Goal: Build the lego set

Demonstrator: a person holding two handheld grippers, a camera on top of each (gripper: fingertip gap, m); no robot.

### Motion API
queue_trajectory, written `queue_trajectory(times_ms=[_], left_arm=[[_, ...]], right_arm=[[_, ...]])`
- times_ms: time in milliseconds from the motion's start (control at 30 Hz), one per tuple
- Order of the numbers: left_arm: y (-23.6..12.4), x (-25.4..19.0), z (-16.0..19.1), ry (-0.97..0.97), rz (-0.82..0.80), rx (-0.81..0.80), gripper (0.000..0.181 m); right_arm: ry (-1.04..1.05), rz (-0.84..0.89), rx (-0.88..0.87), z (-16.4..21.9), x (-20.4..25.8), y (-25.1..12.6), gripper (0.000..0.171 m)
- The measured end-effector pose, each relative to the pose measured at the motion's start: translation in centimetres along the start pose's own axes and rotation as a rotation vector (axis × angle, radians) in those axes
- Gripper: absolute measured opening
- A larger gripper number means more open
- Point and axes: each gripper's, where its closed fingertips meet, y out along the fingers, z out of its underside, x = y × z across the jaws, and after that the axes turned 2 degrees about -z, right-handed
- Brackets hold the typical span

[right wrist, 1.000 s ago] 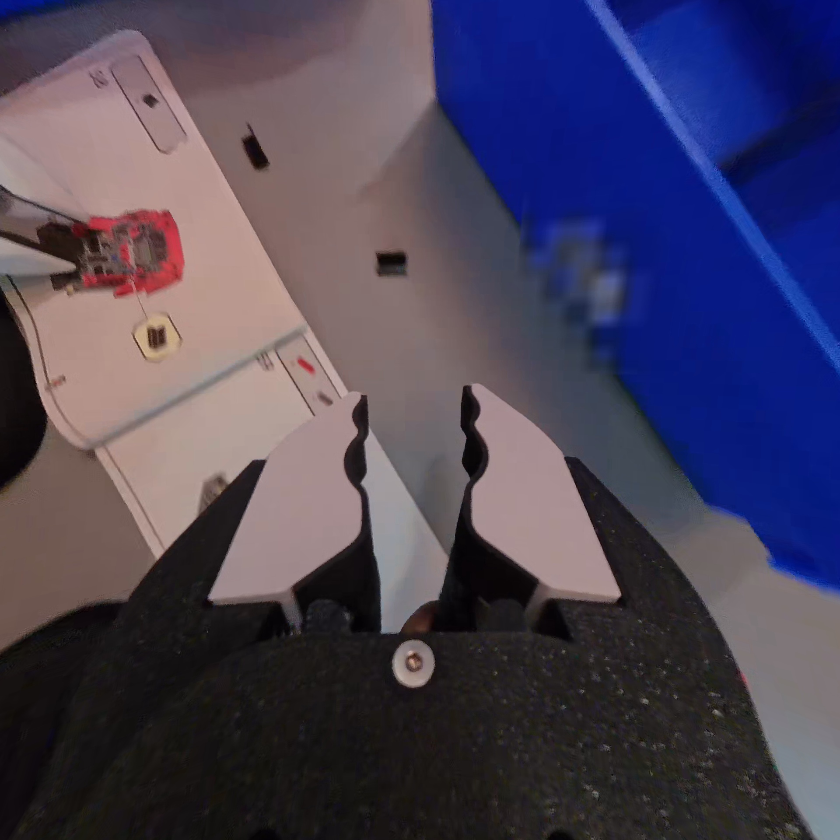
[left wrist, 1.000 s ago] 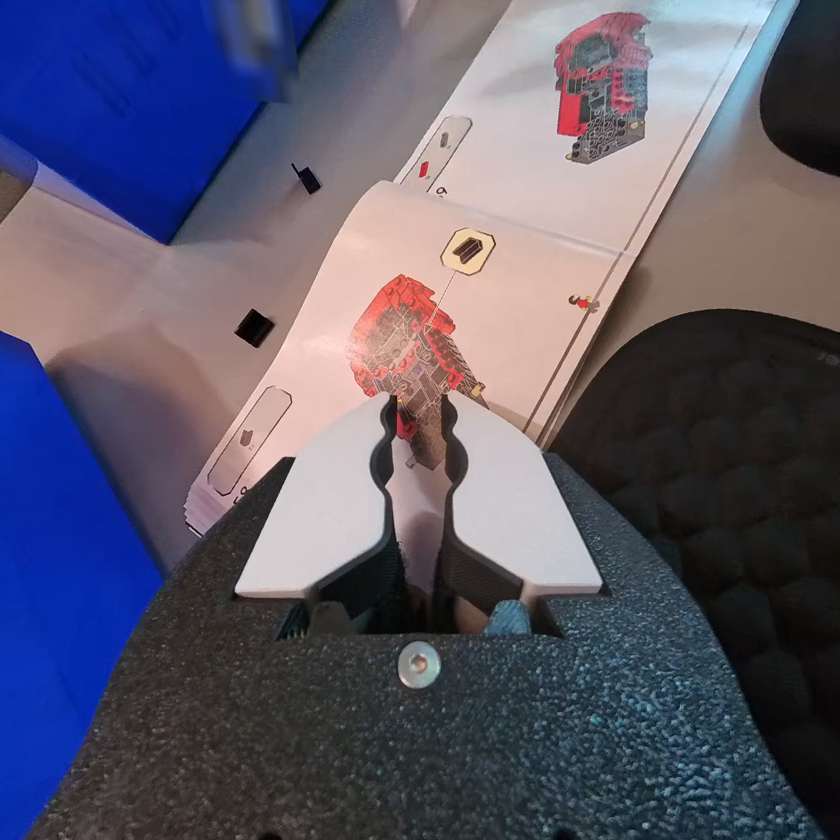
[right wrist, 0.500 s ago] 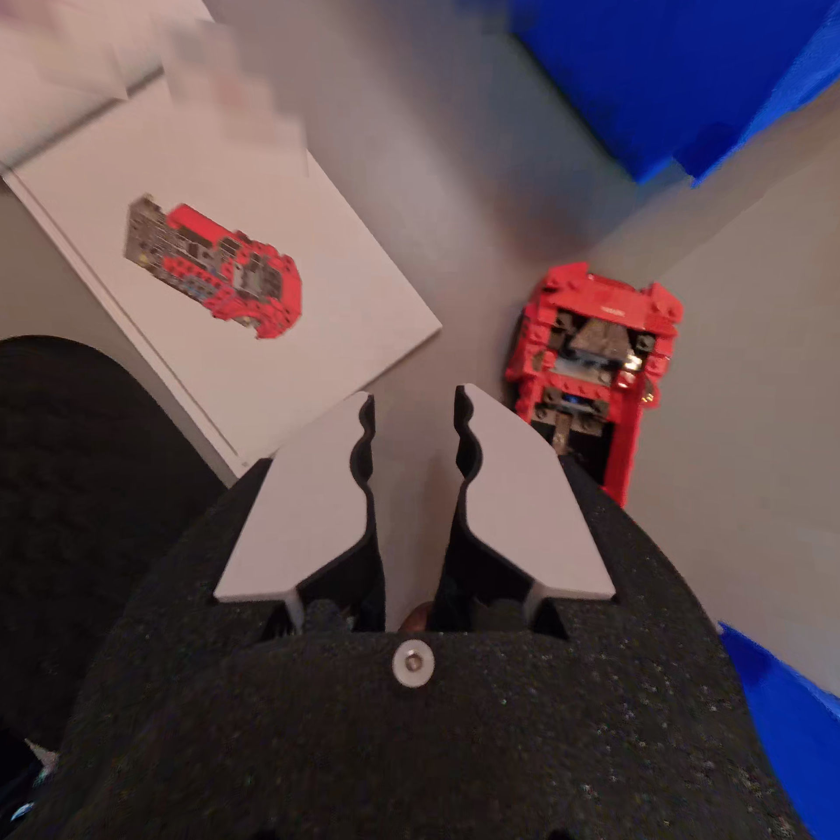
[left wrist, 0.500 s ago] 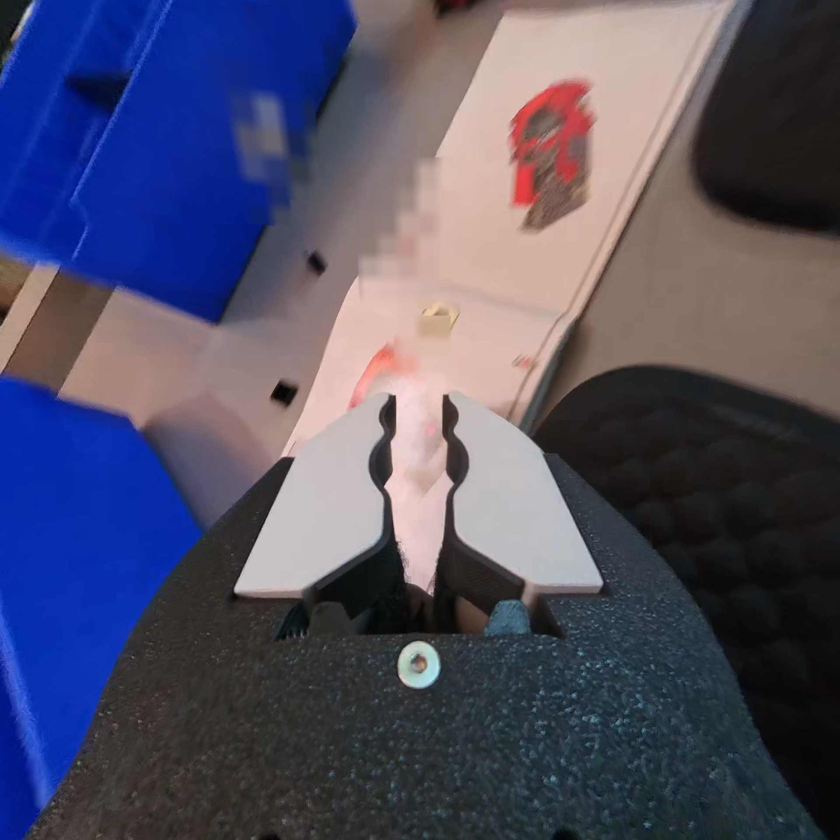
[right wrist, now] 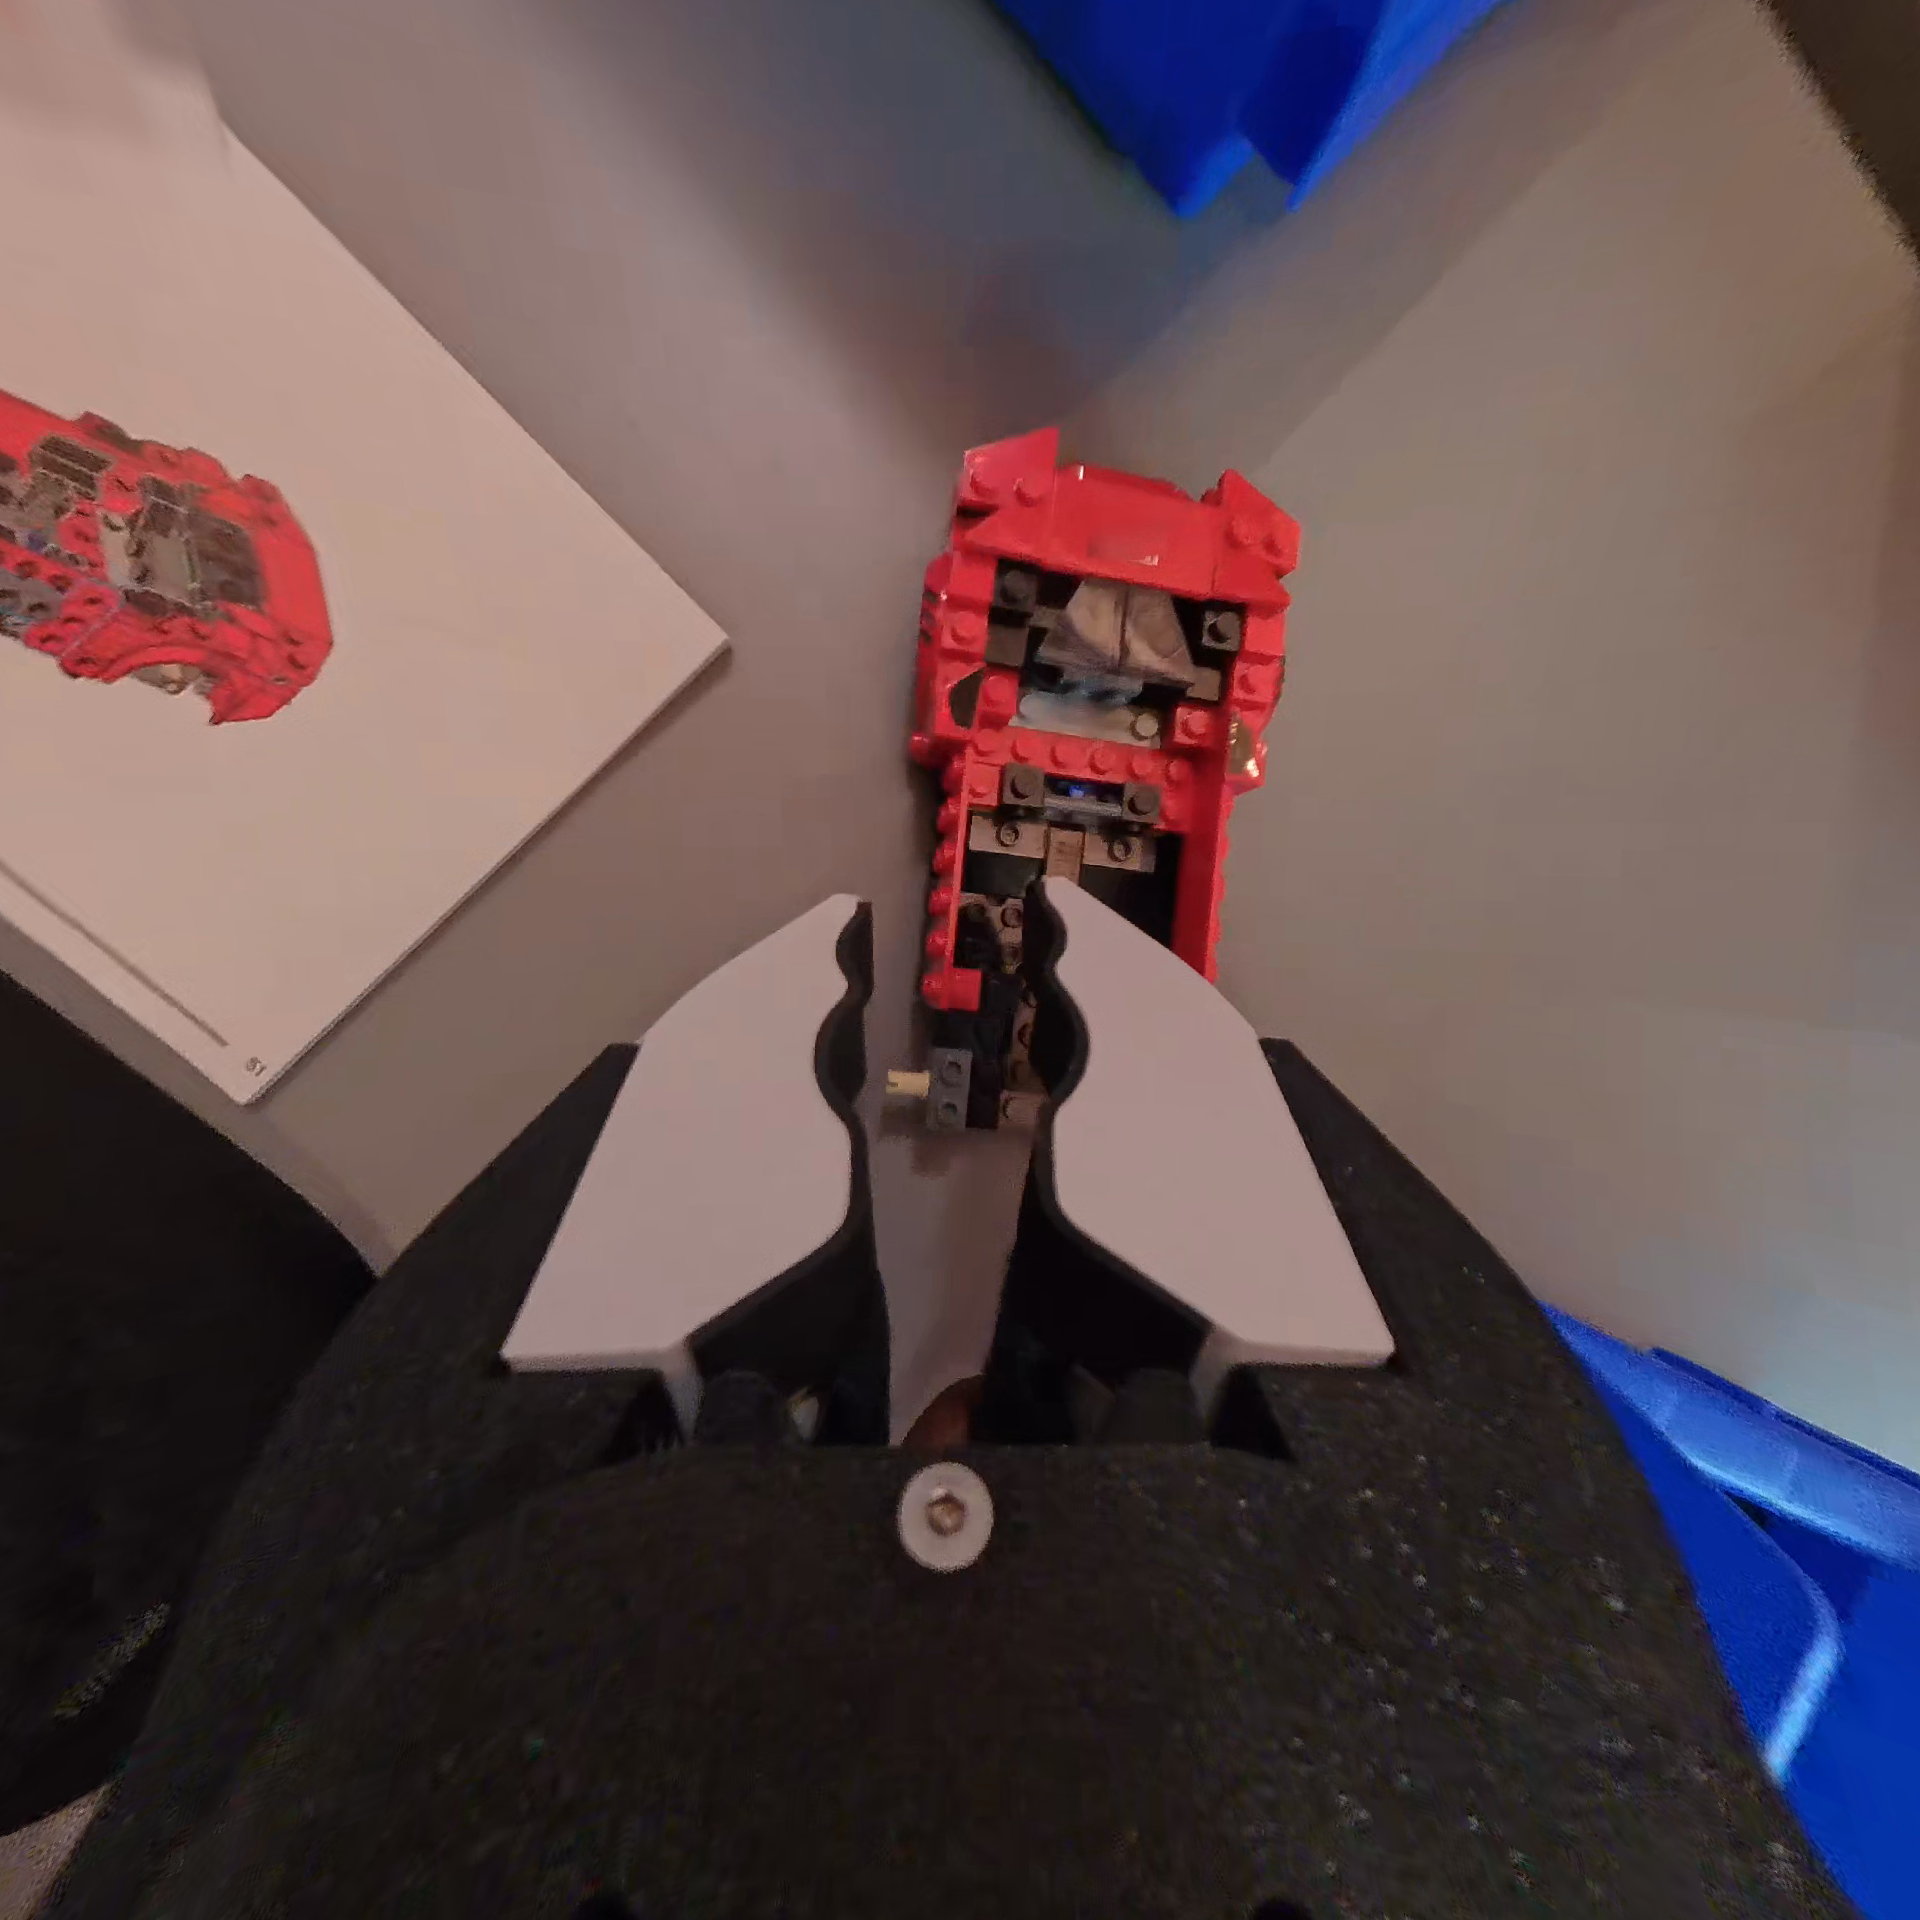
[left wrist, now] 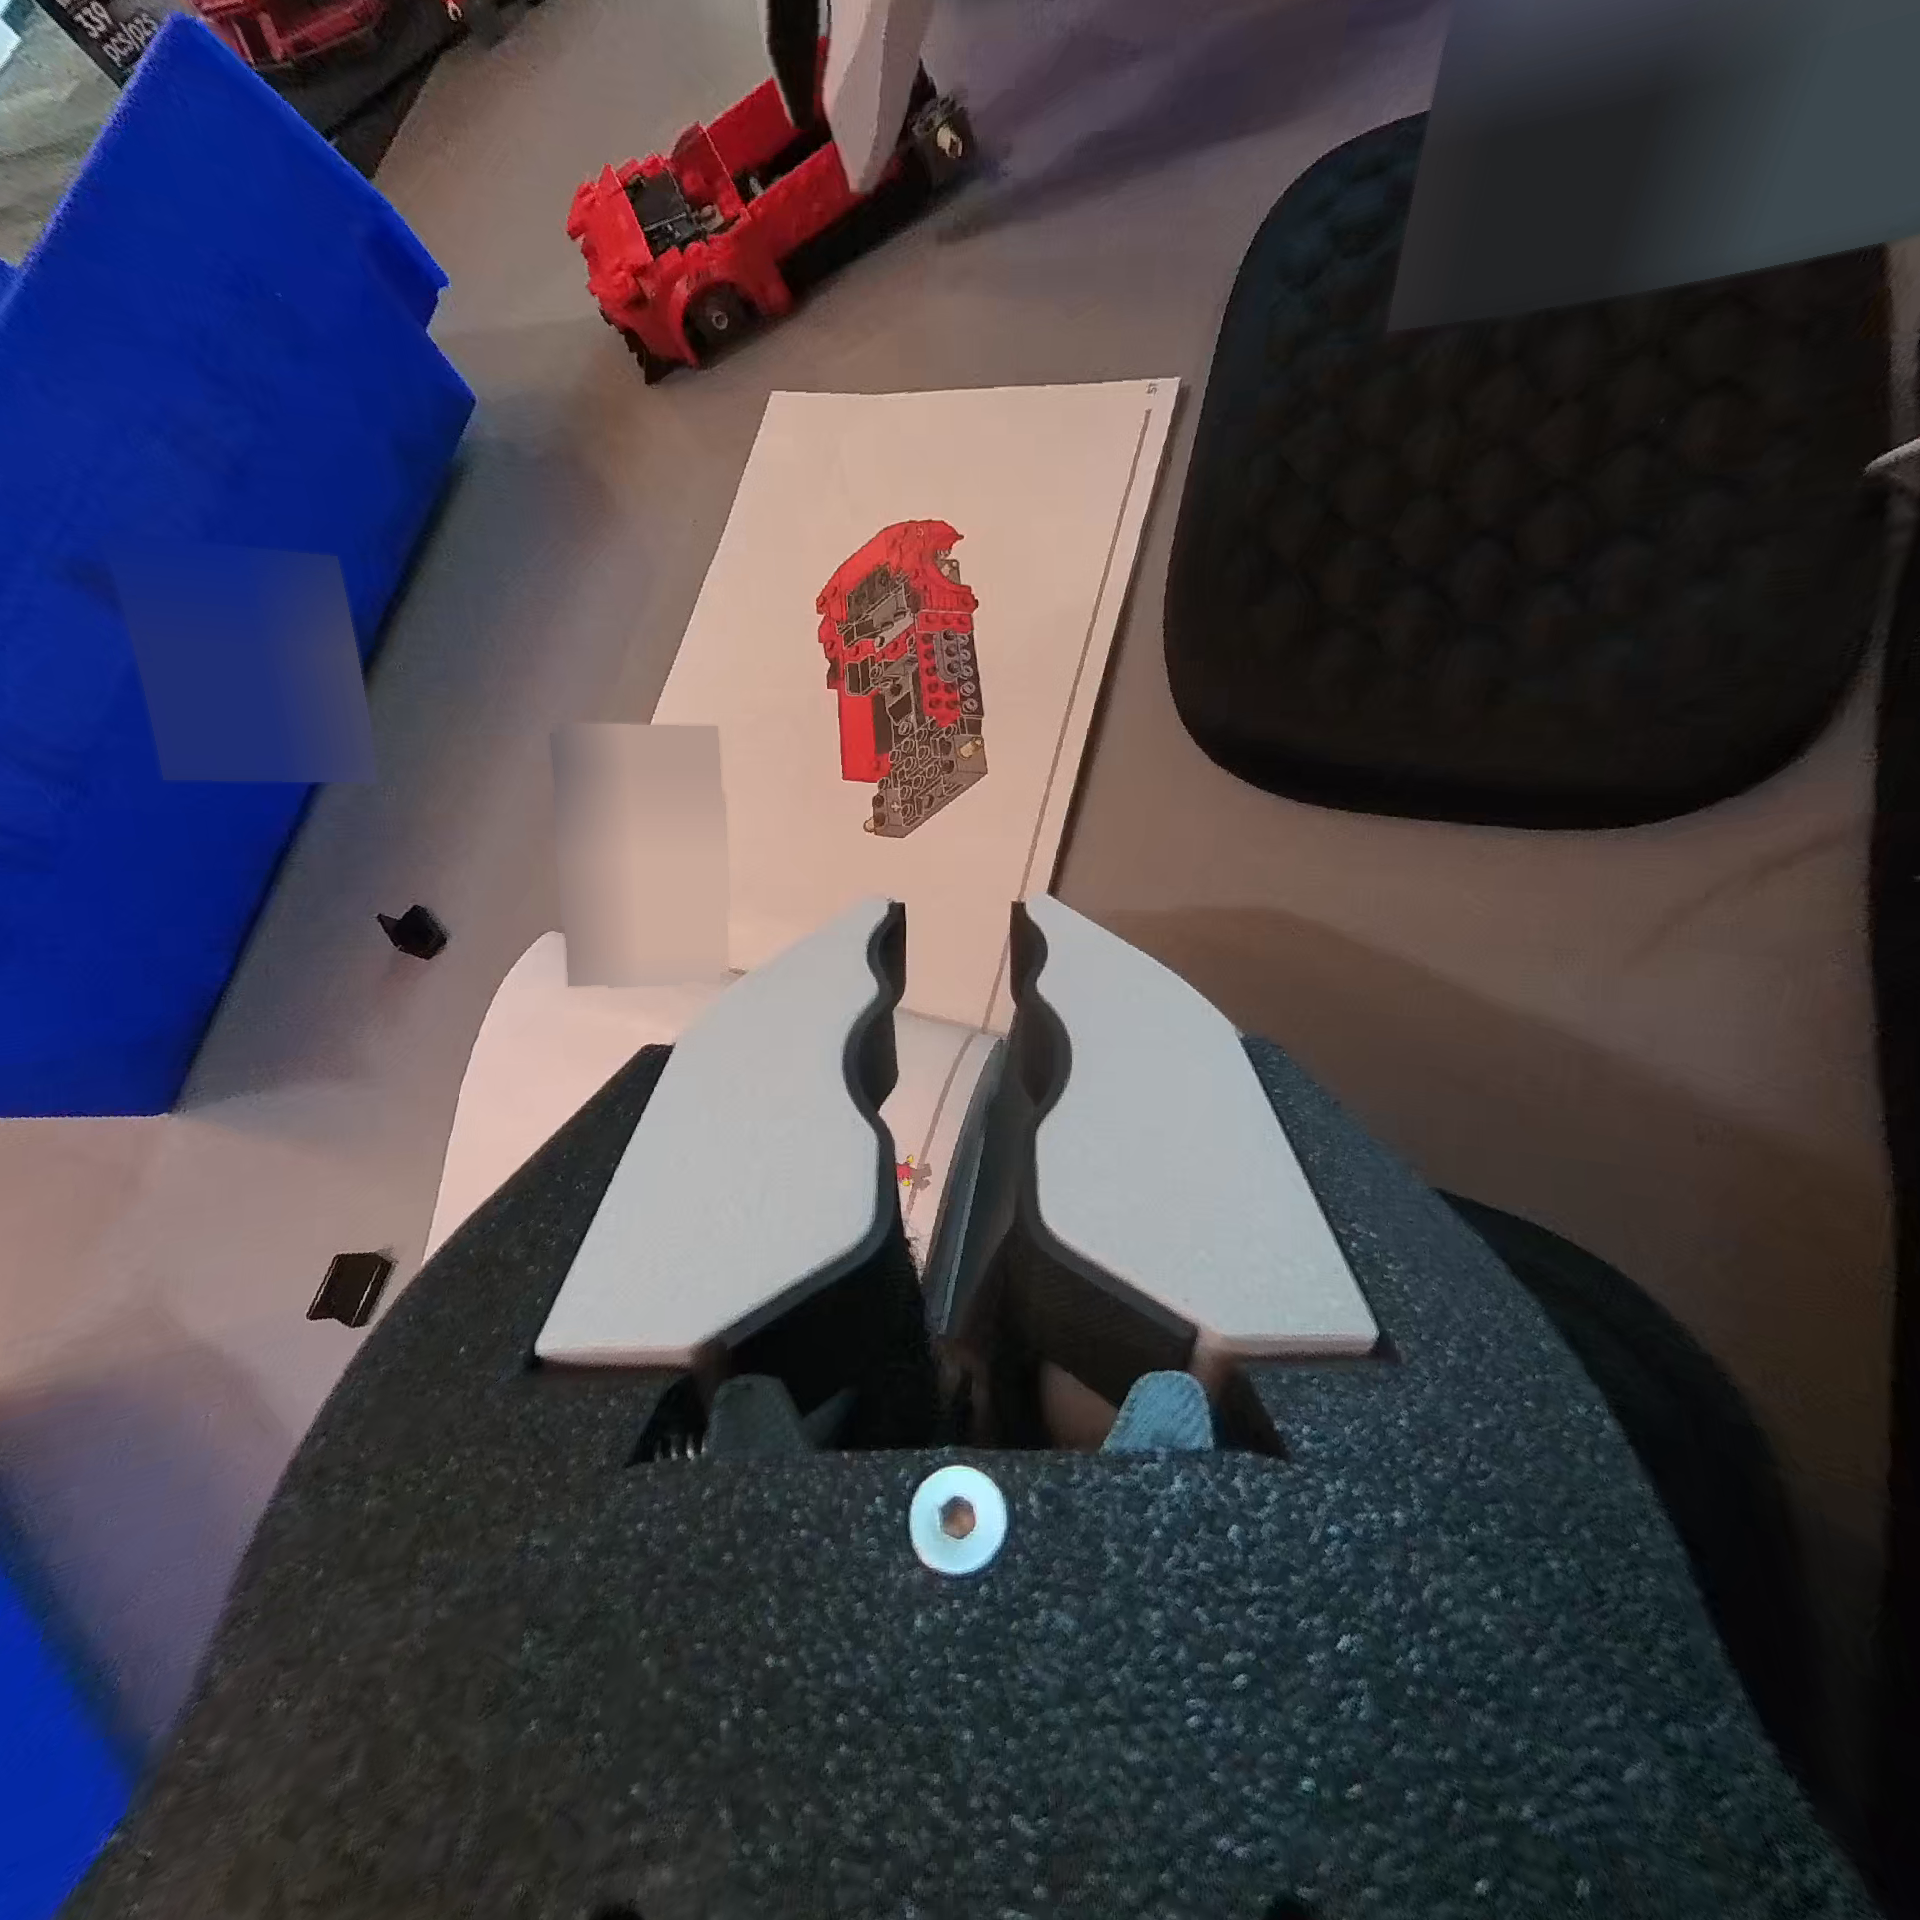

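A partly built red lego car (right wrist: 1101, 540) stands on the grey table; it also shows far off in the left wrist view (left wrist: 727, 218). My right gripper (right wrist: 951, 904) is open and empty over the car's rear end, its right finger over the black inside and its left finger beside the car. Its fingers (left wrist: 873, 94) show at the car in the left wrist view. My left gripper (left wrist: 956, 914) is nearly shut on a curled page (left wrist: 499, 1049) of the open instruction booklet (left wrist: 914, 468), which also shows in the right wrist view (right wrist: 416, 727).
Two small black pieces (left wrist: 414, 930) (left wrist: 348, 1288) lie left of the booklet. Blue bins stand at the left (left wrist: 187, 520) and around the car (right wrist: 1195, 83) (right wrist: 1766, 1507). A black padded mat (left wrist: 1507, 571) lies right of the booklet.
My right gripper swung from the blue bin side over to the car and its jaws narrowed a little. My left gripper pulled back along the booklet with the page still between its fingers.
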Motion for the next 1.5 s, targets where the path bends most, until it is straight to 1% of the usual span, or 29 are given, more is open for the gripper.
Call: queue_trajectory(times_ms=[100, 167, 333, 600, 800, 1000, 1167, 1400, 1467, 1500], left_arm=[[-0.1, 0.1, 0.2, -0.005, -0.002, -0.005, 0.018], [-0.1, 0.2, 0.4, -0.013, -0.003, -0.006, 0.018], [-0.3, 0.3, 0.9, -0.024, -0.003, -0.009, 0.018], [-0.4, 0.5, 1.2, -0.029, -0.005, -0.018, 0.019], [-0.5, 0.4, 1.4, -0.023, -0.002, -0.02, 0.019], [-0.5, 0.3, 1.5, -0.013, -0.005, -0.018, 0.019], [-0.5, 0.3, 1.6, 0.001, -0.009, -0.013, 0.019], [-0.1, -0.2, 1.4, 0.014, 0.003, 0.007, 0.019], [0.1, -0.5, 1.1, 0.024, 0.016, 0.016, 0.019], [0.2, -0.6, 1.0, 0.035, 0.017, 0.024, 0.019]], right_arm=[[0.021, 0.004, 0.059, 0.6, -0.3, 1.2, 0.026], [0.021, 0.011, 0.091, 0.9, -0.3, 1.6, 0.017], [0.001, -0.009, 0.12, 1.1, 0.1, 2.1, 0.006], [0.039, -0.096, 0.072, 0.4, 0.9, 2.2, 0.004], [0.059, -0.169, 0.017, -1.2, 2.2, 1.6, 0.004], [0.023, -0.195, -0.016, -3.4, 5.1, 0.9, 0.004], [-0.015, -0.199, -0.061, -5.5, 9.3, 0.6, 0.004], [0.037, -0.047, -0.07, -6.3, 13.5, 2.5, 0.004], [0.054, -0.06, -0.06, -6.2, 14.6, 2.8, 0.008], [0.052, -0.074, -0.052, -6.1, 15.1, 2.9, 0.013]])
